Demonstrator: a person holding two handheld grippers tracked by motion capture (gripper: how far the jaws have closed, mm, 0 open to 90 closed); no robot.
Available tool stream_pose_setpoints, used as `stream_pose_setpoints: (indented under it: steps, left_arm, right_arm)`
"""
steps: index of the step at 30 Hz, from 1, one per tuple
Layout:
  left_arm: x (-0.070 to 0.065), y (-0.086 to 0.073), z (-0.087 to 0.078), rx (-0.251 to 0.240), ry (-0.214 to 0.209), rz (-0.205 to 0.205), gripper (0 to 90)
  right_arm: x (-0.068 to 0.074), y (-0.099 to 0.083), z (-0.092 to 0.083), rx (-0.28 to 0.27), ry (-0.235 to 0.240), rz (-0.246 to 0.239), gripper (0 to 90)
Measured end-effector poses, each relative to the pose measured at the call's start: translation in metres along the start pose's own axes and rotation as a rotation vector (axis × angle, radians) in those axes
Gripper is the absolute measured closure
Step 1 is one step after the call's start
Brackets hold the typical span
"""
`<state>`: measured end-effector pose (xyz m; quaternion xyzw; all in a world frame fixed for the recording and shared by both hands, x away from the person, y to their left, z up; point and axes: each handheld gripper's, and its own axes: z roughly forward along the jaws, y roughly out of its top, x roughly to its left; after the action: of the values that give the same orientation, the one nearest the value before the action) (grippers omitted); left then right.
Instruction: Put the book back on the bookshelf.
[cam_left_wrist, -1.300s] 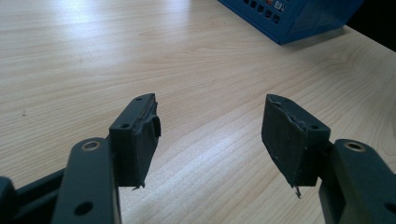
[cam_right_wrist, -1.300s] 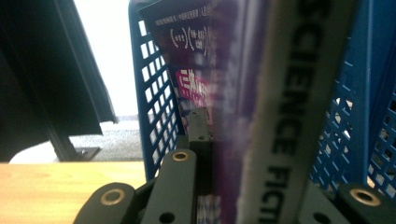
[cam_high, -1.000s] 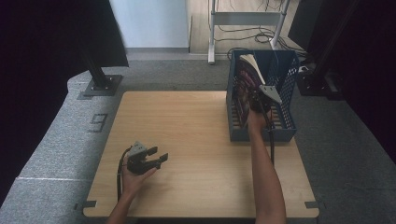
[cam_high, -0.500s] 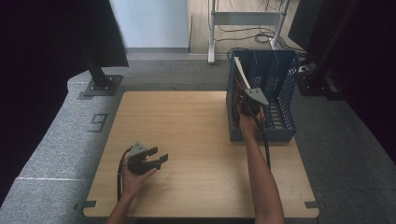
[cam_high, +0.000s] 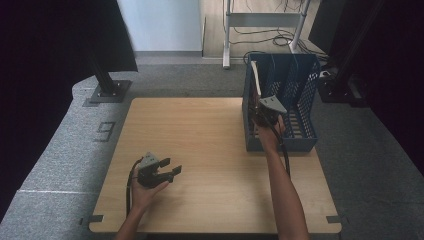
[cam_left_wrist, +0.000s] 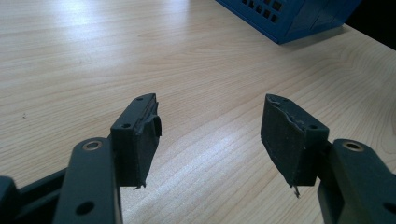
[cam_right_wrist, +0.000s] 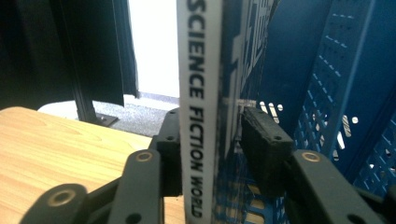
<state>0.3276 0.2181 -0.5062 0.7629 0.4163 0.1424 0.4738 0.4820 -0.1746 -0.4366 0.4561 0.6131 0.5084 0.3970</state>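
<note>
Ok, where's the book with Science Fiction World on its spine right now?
The book stands upright in the leftmost slot of the blue file rack, at the table's far right, between the just-opening right gripper jaws.

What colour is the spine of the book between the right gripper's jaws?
White with black lettering; the book shows best in the right gripper view.

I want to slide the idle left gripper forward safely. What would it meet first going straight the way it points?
Probably nothing nearby: bare table lies ahead of the left gripper; the blue rack sits off to one side.
</note>
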Motion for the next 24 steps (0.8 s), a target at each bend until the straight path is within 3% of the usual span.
stream_pose_setpoints:
  steps: [7, 9, 13, 16, 24]
  left_arm:
    - [-0.001, -0.001, 0.002, 0.007, 0.0, 0.001, 37.0]
    - [-0.001, -0.001, 0.002, 0.009, -0.002, 0.002, 37.0]
    - [0.0, -0.001, 0.002, 0.01, 0.0, 0.0, 37.0]
    - [0.001, -0.001, 0.002, 0.006, 0.002, -0.002, 37.1]
    - [0.004, -0.001, -0.001, -0.001, 0.006, -0.012, 37.2]
  right_arm:
    - [-0.005, -0.007, -0.001, 0.012, 0.01, 0.018, 57.2]
    - [-0.004, -0.008, -0.001, 0.016, 0.009, 0.014, 61.5]
    - [-0.002, -0.007, 0.0, 0.006, -0.006, -0.019, 71.0]
    - [0.0, -0.006, 0.002, -0.003, -0.009, -0.061, 72.5]
    - [-0.003, 0.0, 0.011, 0.009, -0.044, -0.088, 75.5]
